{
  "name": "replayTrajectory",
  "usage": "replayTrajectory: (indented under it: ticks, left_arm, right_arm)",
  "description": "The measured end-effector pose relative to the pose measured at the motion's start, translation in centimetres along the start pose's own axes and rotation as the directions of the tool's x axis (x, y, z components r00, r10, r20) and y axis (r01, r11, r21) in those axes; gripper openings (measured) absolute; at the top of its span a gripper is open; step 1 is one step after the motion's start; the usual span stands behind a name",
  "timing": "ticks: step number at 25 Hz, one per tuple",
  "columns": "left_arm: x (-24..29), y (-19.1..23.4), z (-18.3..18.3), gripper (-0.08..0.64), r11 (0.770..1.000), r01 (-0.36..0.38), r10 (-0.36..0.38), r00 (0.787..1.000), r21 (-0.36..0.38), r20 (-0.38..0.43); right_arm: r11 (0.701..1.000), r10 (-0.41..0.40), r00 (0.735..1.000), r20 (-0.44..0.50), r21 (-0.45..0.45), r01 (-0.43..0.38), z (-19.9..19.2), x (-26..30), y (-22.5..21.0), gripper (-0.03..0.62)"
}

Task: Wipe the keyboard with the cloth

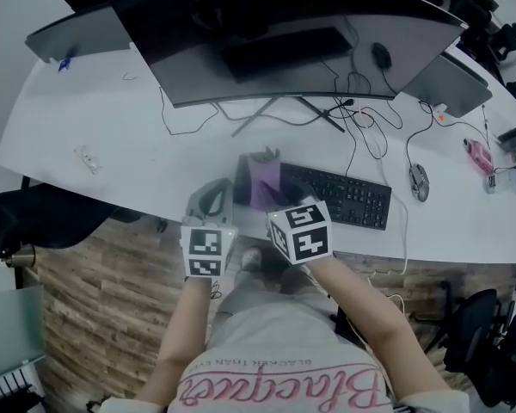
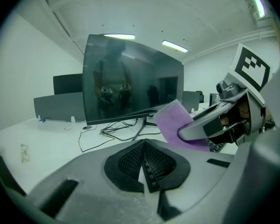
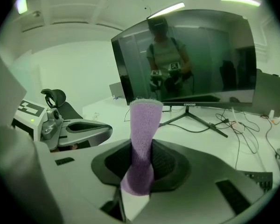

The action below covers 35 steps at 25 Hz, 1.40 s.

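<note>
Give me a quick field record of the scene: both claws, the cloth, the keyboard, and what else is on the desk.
Left claw: shut, empty, beside the right one
Right claw: shut on the purple cloth, which stands up between its jaws
Keyboard: black, on the white desk, in front of the monitor
Cloth position: at the keyboard's left end; contact with the keys cannot be told
Other: mouse right of the keyboard; cables behind it
</note>
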<state>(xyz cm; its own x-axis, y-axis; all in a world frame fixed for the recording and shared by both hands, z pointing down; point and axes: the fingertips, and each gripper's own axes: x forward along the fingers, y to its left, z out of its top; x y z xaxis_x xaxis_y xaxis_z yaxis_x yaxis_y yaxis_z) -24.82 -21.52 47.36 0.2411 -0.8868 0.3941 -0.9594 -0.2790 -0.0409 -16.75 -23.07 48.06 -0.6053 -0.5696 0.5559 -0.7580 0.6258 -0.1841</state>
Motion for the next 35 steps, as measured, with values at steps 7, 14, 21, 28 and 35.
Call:
replayTrajectory:
  ticks: [7,14,21,28,35]
  left_arm:
    - [-0.1,2.0,-2.6,0.005,0.999,-0.001,-0.001,0.999,-0.041,-0.047]
    - [0.0,2.8,-4.0,0.005,0.998,0.02,-0.024,0.998,-0.054,-0.065]
    - [0.3,3.2,-5.0,0.005,0.997,0.039,-0.045,0.996,-0.065,-0.083]
    - [1.0,2.7,-4.9,0.005,0.996,0.064,-0.069,0.994,-0.061,-0.082]
    - [1.7,1.8,-4.6,0.005,0.996,0.072,-0.077,0.994,-0.056,-0.08]
  right_arm:
    - [0.998,0.042,0.994,-0.1,0.046,-0.038,-2.6,3.9,2.9,0.091]
    - [0.989,0.051,0.984,-0.173,0.149,-0.025,-5.4,6.8,3.9,0.091]
    - [0.987,0.036,0.98,-0.197,0.163,-0.004,-6.4,8.2,4.0,0.091]
    - [0.992,0.047,0.977,-0.206,0.124,-0.022,-6.5,8.4,3.9,0.091]
    - [0.99,0.047,0.977,-0.209,0.137,-0.018,-6.9,7.6,2.7,0.091]
